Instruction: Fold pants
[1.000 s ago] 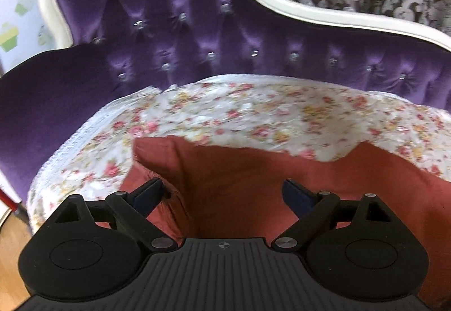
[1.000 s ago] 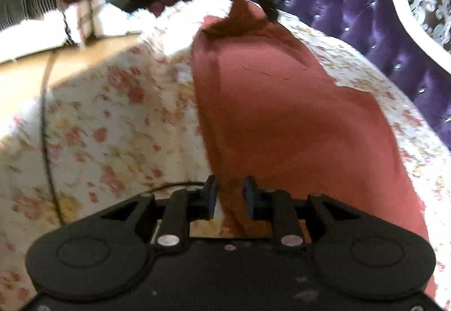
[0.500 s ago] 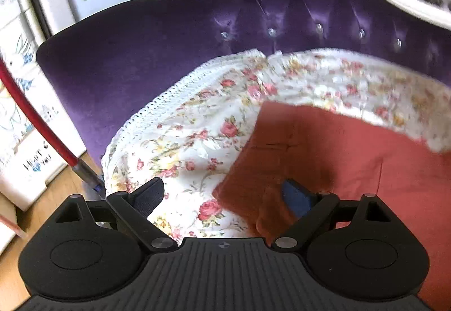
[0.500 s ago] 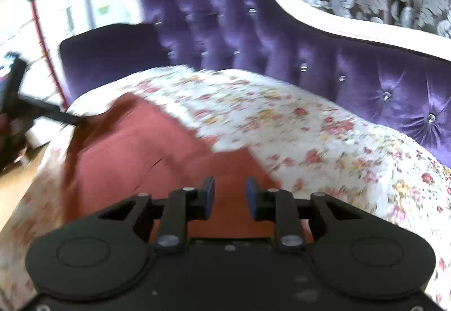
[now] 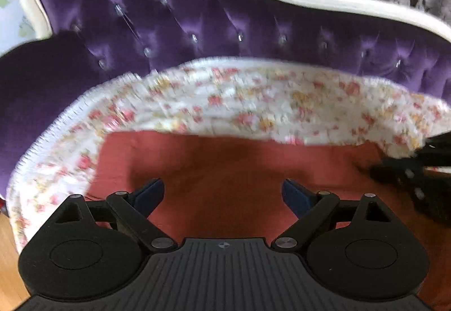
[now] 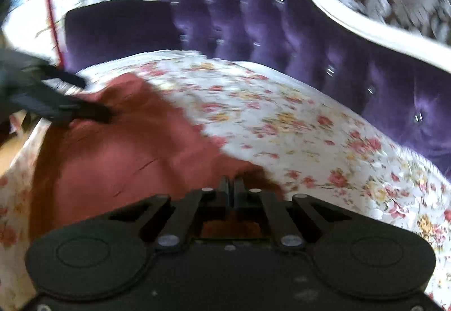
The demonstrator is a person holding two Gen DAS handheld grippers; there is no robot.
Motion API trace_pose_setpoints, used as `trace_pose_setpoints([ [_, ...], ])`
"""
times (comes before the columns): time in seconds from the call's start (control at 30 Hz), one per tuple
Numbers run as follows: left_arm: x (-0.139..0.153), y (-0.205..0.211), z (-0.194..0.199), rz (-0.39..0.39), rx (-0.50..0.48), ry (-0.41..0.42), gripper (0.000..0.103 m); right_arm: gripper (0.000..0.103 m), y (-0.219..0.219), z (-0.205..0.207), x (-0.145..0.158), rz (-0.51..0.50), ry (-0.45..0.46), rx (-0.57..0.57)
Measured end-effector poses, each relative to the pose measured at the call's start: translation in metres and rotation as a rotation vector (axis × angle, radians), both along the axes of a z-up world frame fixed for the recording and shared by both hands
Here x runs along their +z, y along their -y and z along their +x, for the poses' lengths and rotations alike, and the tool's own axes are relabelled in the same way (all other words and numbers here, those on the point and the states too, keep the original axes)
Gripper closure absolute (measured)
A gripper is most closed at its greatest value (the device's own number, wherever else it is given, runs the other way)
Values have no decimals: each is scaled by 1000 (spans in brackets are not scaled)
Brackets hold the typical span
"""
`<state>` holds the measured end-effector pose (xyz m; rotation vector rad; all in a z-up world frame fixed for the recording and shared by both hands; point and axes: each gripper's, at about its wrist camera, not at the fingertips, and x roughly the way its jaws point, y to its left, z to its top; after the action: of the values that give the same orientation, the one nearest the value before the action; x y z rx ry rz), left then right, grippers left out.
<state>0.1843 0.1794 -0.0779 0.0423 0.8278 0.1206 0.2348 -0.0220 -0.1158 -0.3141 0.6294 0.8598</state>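
Purple tufted velvet rises beyond our fingertips: the sofa (image 5: 174, 18) backs everything, and over its seat lies a floral cover (image 5: 225, 97) that gives us a flat bed for folding. On that cover the rust-red pants (image 5: 231, 170) spread beneath and ahead of both tools. Our left gripper (image 5: 222, 195) hangs over the cloth with its fingers spread wide and nothing between them, likely ready for an edge. Our right gripper (image 6: 231, 184) has just been closing; its fingers stand pressed together at the cloth's near edge, seemingly pinching it, though blur hides the bite.
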Motion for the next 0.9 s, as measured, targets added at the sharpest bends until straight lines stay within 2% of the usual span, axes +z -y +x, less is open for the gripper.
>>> trace_pose_setpoints([
  [0.1, -29, -2, 6, -12, 13, -86, 10, 98, -5, -16, -10, -52, 21, 30],
  [0.17, -37, -13, 0, -65, 29, -57, 8, 97, -4, -14, -14, -42, -2, 26],
  [0.2, -38, -13, -3, -62, 18, -50, 7, 95, -2, -12, -13, -25, -11, 15],
  [0.27, -37, -11, -5, -50, 16, -51, 7, 81, 0, -4, -12, 11, -43, 0],
  [0.3, -38, -10, -6, -49, 17, -51, 7, 67, 0, -2, -11, 23, -52, -3],
  [0.33, -38, -10, -5, -49, 17, -51, 7, 62, -1, 1, -10, 34, -57, -9],
  [0.63, -36, -12, -3, -52, 15, -40, 7, 60, -10, 34, -6, 159, -154, -48],
  [0.7, -36, -12, -4, -54, 15, -36, 7, 60, -9, 42, -7, 174, -174, -77],
  [0.73, -36, -12, -4, -54, 15, -35, 7, 64, -8, 48, -8, 185, -190, -99],
  [0.77, -36, -12, -4, -53, 14, -32, 6, 69, -7, 54, -10, 196, -212, -125],
  [0.83, -37, -12, -5, -53, 13, -26, 6, 97, -3, 66, -14, 206, -247, -181],
  [0.9, -37, -11, -6, -52, 13, -20, 6, 99, 1, 78, -20, 223, -299, -209],
])
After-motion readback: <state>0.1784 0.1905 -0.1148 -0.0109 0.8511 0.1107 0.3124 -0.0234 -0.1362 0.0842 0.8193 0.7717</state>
